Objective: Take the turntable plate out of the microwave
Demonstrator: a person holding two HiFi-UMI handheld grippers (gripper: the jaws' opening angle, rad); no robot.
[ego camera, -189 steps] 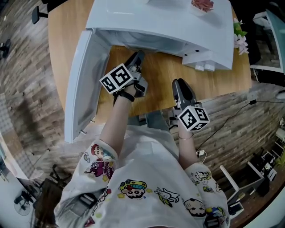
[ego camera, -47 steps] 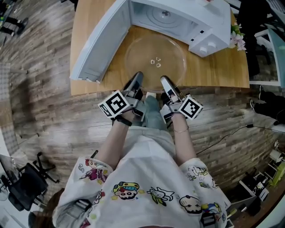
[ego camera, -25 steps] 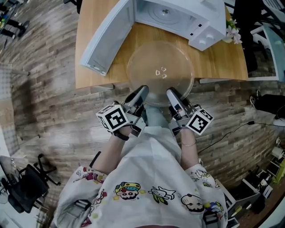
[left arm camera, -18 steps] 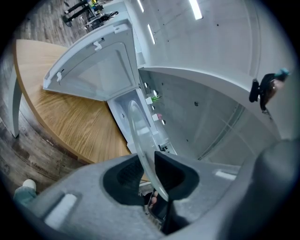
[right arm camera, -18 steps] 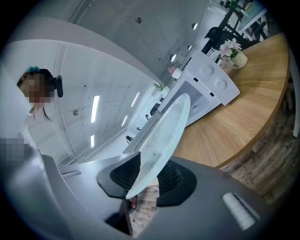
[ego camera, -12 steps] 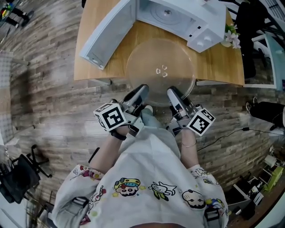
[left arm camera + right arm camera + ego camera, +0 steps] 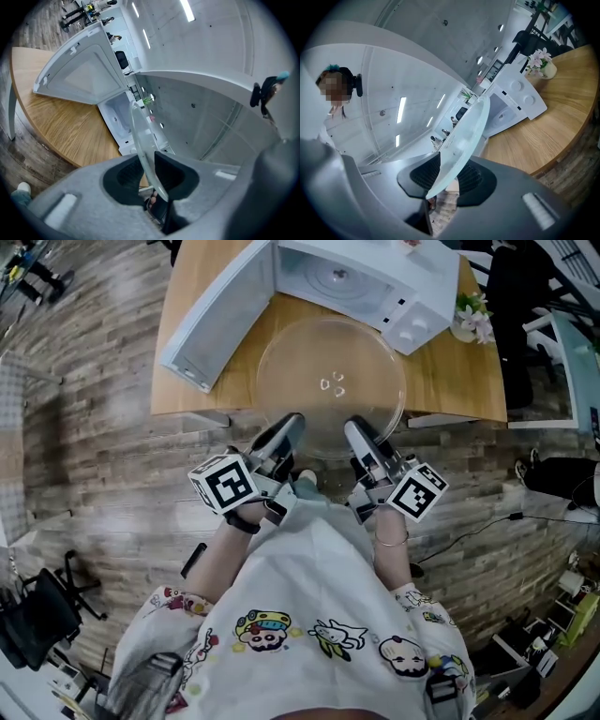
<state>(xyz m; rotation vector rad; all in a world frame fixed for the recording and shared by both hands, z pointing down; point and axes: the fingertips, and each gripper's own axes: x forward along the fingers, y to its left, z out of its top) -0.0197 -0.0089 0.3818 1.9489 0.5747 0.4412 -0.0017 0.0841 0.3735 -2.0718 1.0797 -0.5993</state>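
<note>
The left gripper [image 7: 286, 423] and the right gripper [image 7: 354, 427] each pinch the near rim of the glass turntable plate [image 7: 309, 357]. It is already outside the open microwave [image 7: 412, 296], over the table [image 7: 183, 371] edge. Best to hold both hands level and move them together, as I see it, because slick glass could slide off the pads.

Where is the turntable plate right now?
In the head view the turntable plate is centre frame, outside the open microwave and over the near edge of the table, its near rim clamped by the left gripper and right gripper.
</note>
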